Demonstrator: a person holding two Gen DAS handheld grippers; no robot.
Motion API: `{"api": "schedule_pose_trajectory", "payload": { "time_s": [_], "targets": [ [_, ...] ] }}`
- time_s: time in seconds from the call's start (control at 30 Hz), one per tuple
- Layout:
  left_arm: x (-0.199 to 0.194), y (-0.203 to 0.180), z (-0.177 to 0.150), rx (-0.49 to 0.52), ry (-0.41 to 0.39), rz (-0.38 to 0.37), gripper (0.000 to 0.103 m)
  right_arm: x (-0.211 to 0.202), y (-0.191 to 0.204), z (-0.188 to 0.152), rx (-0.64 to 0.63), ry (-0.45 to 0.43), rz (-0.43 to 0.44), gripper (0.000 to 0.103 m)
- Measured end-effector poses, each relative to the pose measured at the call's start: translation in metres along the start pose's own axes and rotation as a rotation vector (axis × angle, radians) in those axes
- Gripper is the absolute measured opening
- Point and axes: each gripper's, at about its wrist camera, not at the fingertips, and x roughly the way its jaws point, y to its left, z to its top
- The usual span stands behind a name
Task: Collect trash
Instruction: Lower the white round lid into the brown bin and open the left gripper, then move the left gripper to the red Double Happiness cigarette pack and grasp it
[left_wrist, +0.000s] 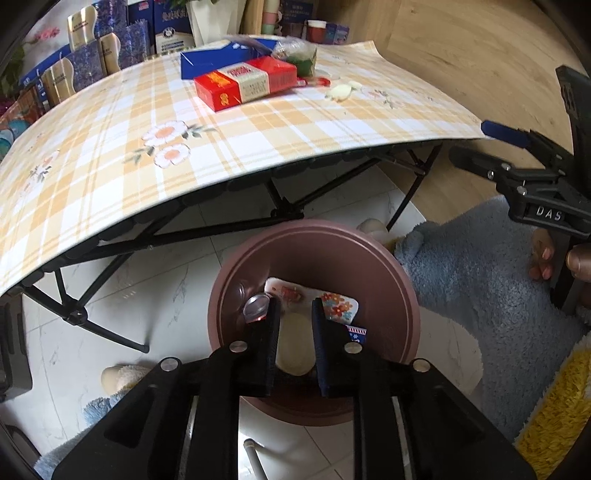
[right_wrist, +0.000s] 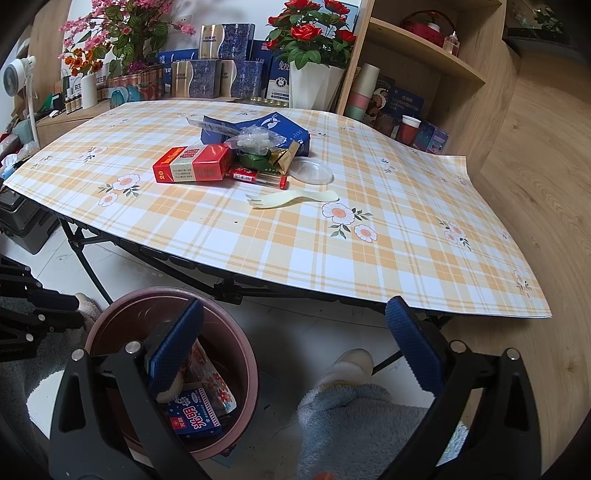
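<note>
our left gripper (left_wrist: 295, 325) hangs over the bin (left_wrist: 406, 295), jaws slightly apart, nothing pinched. right gripper (right_wrist: 295, 339) is wide open, empty. the red box (right_wrist: 192, 162) pile sits mid-tabletop; a sloppy grab could knock the fork (right_wrist: 291, 201) off.

Orange-plaid tablecloth (right_wrist: 295, 236) — red box (right_wrist: 192, 164) — maroon bin (left_wrist: 402, 288).
</note>
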Motion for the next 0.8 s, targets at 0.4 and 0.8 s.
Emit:
{"api": "schedule_pose_trajectory", "payload": {
  "time_s": [0.4, 0.8],
  "targets": [
    [-0.015, 0.011, 0.004, -0.062, -0.090, 0.009, 0.097, 0.000, 0.000, 0.000, -0.001, 0.000, 0.000, 0.097],
    [-0.023, 0.026, 0.004, -0.131, -0.145, 0.071, 0.097, 0.000, 0.000, 0.001, -0.004, -0.001, 0.000, 0.097]
  ]
}}
